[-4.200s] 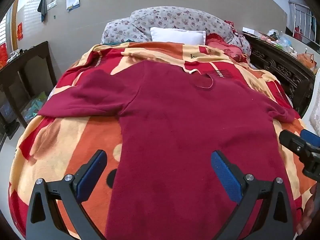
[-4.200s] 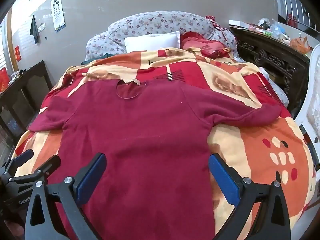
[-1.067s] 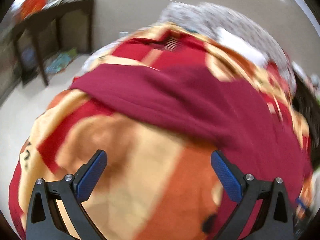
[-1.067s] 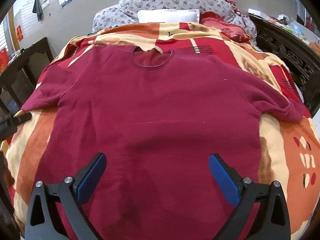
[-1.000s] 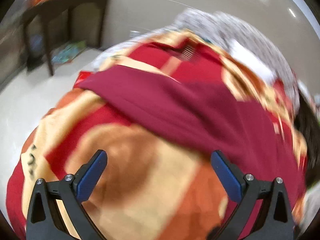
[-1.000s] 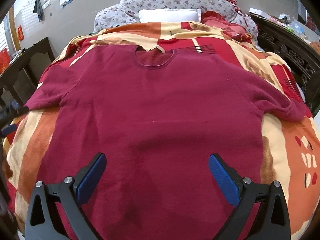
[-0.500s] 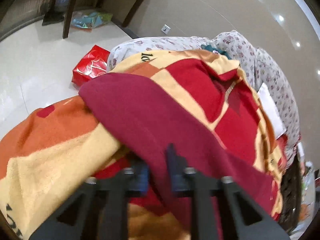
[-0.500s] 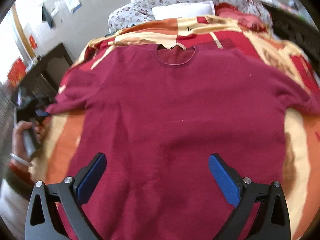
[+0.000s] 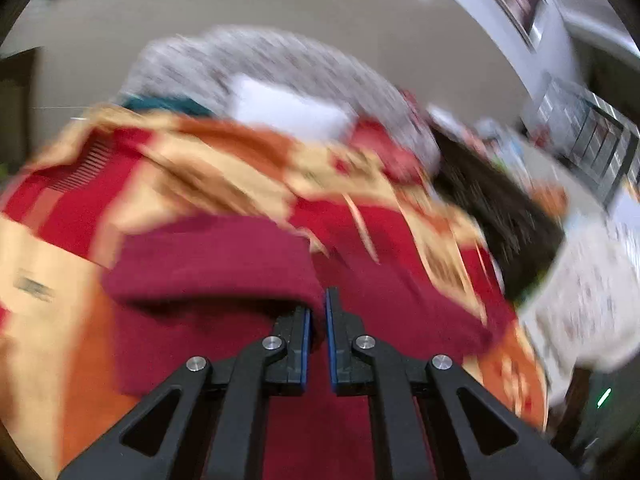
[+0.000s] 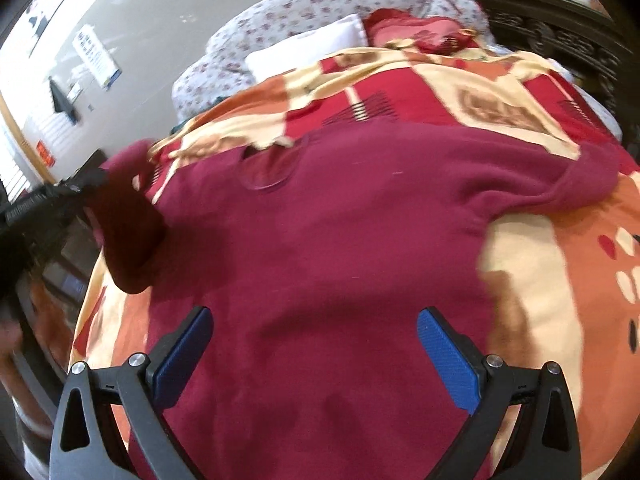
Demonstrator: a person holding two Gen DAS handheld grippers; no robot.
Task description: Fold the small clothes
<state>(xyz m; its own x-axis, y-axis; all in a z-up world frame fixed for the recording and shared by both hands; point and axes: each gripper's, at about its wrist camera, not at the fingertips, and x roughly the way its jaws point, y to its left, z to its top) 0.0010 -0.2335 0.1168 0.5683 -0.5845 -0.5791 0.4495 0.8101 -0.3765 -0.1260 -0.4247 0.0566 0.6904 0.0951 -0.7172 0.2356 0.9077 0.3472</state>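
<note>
Here, the left gripper [image 9: 316, 320] clenches the maroon shirt's sleeve [image 9: 224, 268], apparently lifted off the bed's left edge [image 10: 90, 300]; the right gripper [image 10: 312, 350] hovers, fingers spread.

Shirt [image 10: 340, 240]: plain dark maroon all over, lifted sleeve [image 10: 128, 216] shaded darker brown-red.
Blanket [image 10: 560, 280] on bed: blocks of red, orange and cream-yellow; cream ovals and red spots at near right, black striped patch at far middle.
Pillow [image 10: 308, 48]: plain white.
Bedding behind [image 10: 304, 4]: pale grey with small reddish floral print.
Right tongs [image 10: 316, 344]: black frame, blue pads.
Left tongs [image 9: 316, 332]: same black and blue.
</note>
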